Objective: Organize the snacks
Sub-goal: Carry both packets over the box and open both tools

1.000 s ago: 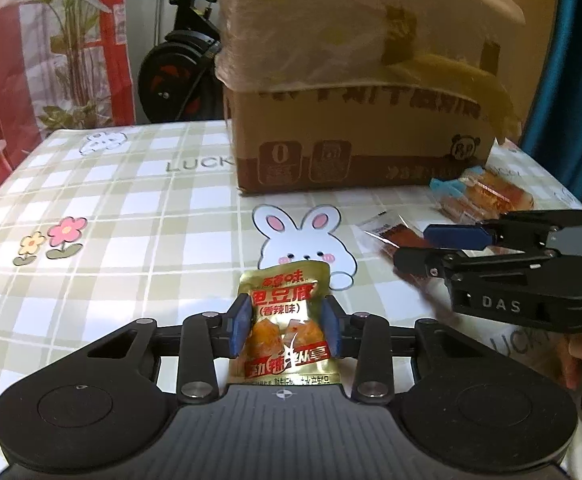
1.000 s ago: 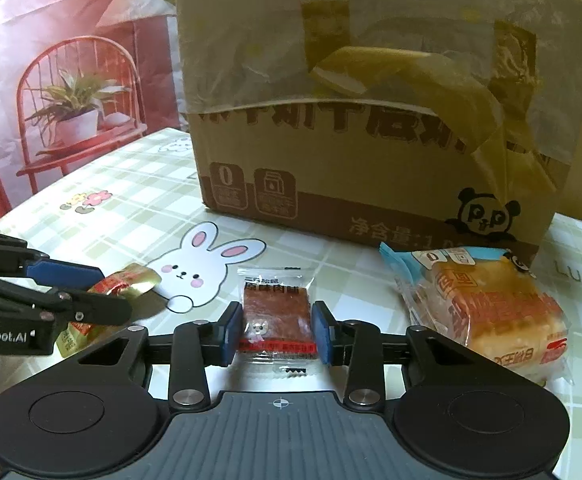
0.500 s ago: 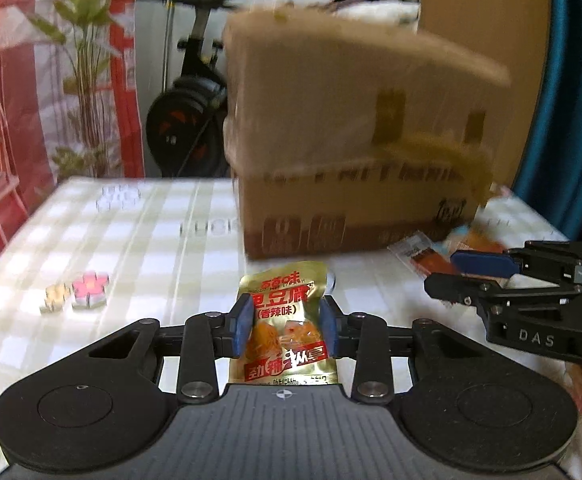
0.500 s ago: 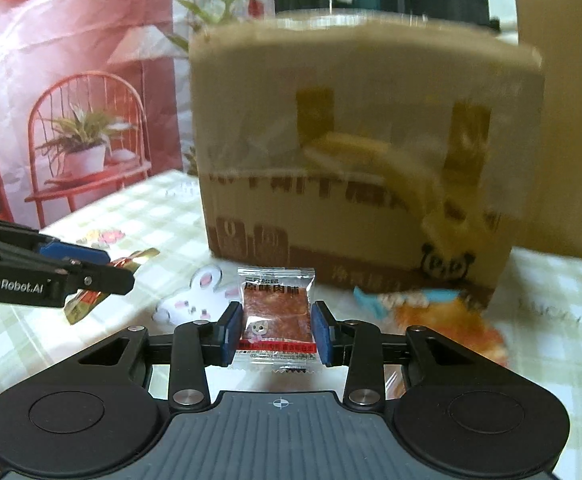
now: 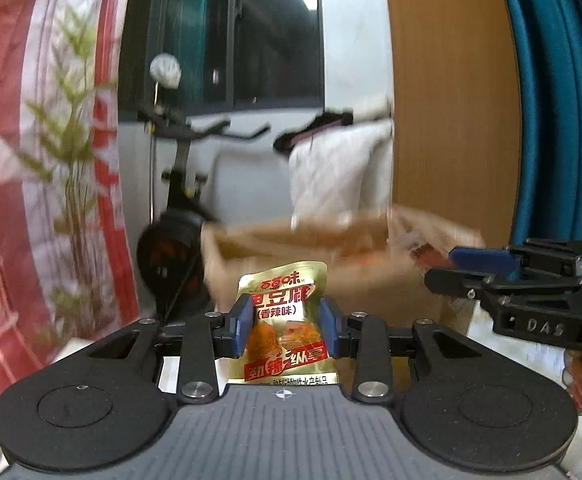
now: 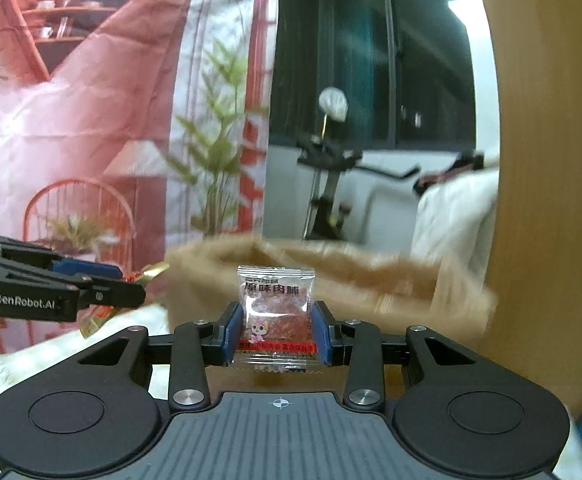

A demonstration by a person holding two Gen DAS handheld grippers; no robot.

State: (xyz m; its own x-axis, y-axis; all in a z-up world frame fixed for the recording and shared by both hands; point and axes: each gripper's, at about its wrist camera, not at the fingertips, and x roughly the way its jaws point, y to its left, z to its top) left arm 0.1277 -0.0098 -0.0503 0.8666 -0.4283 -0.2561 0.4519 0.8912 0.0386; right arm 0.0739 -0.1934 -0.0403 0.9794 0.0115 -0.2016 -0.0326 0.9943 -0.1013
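L gripper (image 5: 283,330) clamps gold pouch (image 5: 285,320); R gripper (image 6: 275,334) clamps clear jerky pack (image 6: 275,314). Both held up before blurred box (image 5: 331,256), exercise bike (image 6: 331,196) behind.

A dim room: a pink printed backdrop (image 6: 91,120) hangs left, an exercise bike (image 6: 331,184) stands before dark windows (image 5: 251,40), with a wooden panel (image 5: 451,100) and teal curtain (image 5: 551,100) right.

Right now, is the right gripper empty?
No, the right gripper is shut on a clear jerky packet, pinched between its blue pads.
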